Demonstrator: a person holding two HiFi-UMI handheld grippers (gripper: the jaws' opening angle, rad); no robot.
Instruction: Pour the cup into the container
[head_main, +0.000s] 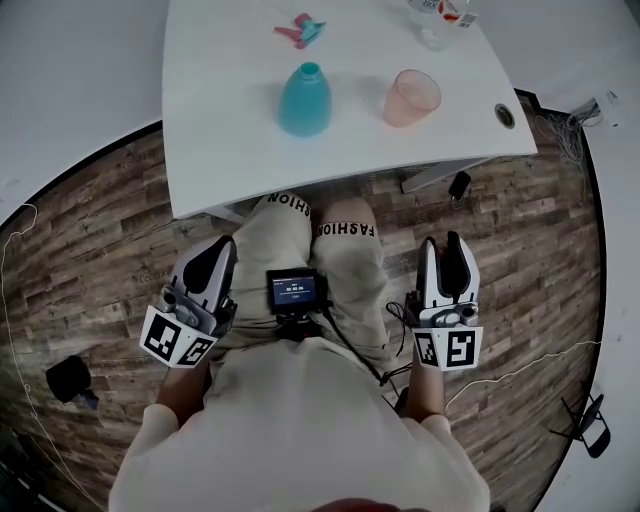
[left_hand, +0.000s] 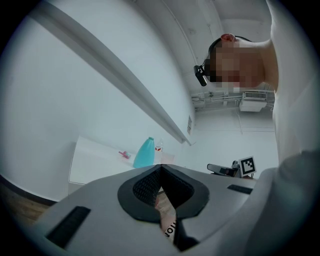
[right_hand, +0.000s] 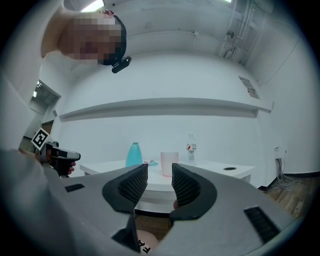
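Plainly, neither gripper has anything in hand. The translucent pink plastic cup (head_main: 411, 97) stands upright on the white table (head_main: 220, 150), to the right of the teal bottle-shaped container (head_main: 304, 100) and apart from it, and both are well ahead of the grippers. The cup looks light and thin-walled, so it would likely flex under a hard squeeze and could slip on its smooth, tapered side. Whether it holds anything cannot be told from these views. A hold across the wall around mid-height, below the rim, seems safest, leaving the lip free to tip. The container's mouth is narrow. Its wide base should keep it steady, though a bump at the neck might topple so light a thing.

The left gripper (head_main: 222, 250) is held low beside the person's left knee, pointing level toward the table, its jaw tips meeting on nothing. The right gripper (head_main: 442, 243) sits beside the right knee, likewise level, with its jaws a narrow gap apart and empty — through that gap the cup shows in the right gripper view.
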